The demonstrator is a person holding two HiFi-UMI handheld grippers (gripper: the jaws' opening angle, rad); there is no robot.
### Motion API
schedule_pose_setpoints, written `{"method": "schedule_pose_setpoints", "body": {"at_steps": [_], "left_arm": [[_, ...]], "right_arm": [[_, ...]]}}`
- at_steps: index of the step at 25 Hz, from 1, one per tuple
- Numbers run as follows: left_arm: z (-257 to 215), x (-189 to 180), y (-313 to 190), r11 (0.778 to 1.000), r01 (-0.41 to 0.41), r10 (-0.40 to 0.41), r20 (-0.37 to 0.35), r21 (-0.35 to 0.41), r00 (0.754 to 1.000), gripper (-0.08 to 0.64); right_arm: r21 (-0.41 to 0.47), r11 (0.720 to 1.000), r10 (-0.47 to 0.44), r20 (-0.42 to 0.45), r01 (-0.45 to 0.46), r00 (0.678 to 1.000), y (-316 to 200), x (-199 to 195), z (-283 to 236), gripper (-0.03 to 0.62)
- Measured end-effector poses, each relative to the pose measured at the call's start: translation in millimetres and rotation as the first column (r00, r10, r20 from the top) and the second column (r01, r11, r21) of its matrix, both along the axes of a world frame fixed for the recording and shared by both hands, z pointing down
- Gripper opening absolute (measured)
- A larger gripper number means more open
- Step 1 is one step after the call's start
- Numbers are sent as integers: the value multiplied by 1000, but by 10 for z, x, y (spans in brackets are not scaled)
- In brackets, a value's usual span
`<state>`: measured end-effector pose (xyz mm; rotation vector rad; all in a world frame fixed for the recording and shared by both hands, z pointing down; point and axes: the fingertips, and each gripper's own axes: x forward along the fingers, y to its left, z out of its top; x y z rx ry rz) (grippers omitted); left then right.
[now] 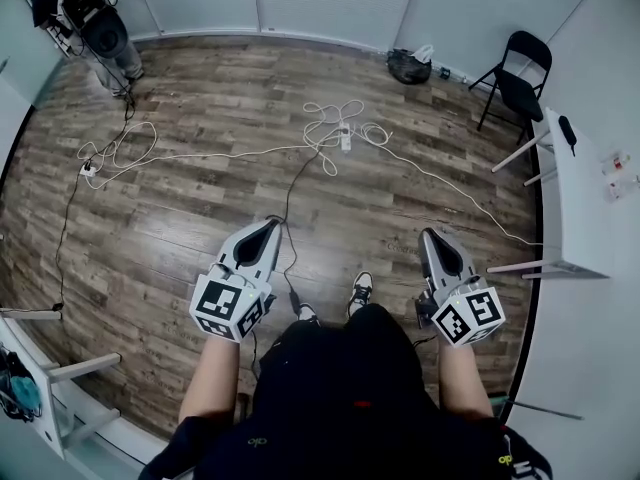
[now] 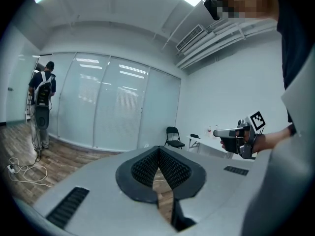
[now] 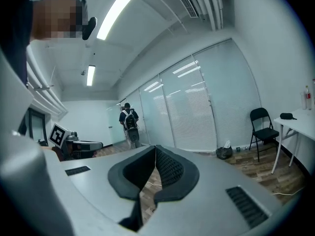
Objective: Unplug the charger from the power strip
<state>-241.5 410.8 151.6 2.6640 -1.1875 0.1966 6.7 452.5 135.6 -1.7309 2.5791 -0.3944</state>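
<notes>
1. Now, the left gripper is held out low over the wood floor, jaws closed tip to tip, nothing between them.
2. The right gripper rides alongside, about level with it, jaws likewise pressed together and empty.
3. The strip lies on the floor well ahead of both grippers, in a tangle of white cable.
4. The charger is too small to pick out there, so I cannot tell if it sits in the strip. A black cable runs from the strip back toward the person's feet.
5. Off to the right are a white table and a black chair, with a dark bag by the far wall.
6. Another person stands in the far left corner.
</notes>
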Motion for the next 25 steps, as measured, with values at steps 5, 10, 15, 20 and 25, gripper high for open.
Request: {"method": "schedule_pose_setpoints", "body": {"at_steps": [5, 10, 15, 20, 25], "left_arm": [[-6, 190, -242, 1000, 0, 0, -4, -6, 1000, 20], [-77, 406, -655, 1000, 25, -25, 13, 1, 1000, 20], [-80, 804, -1157, 999, 52, -52, 22, -5, 998, 20], [-72, 1209, -1598, 996, 84, -83, 51, -10, 995, 20], [-43, 1489, -1899, 992, 125, -125, 93, 8, 988, 20]], "right_arm": [[-6, 1000, 3, 25, -3, 1000, -313, 213, 70, 23], [14, 999, -40, 27, 40, 999, -862, 417, -4, 23], [19, 996, -88, 50, 87, 995, -1412, 769, 32, 23], [0, 994, -107, 74, 108, 991, -1911, 1208, 134, 23], [-27, 989, -142, 78, 144, 987, -2206, 1579, 302, 23]]}}
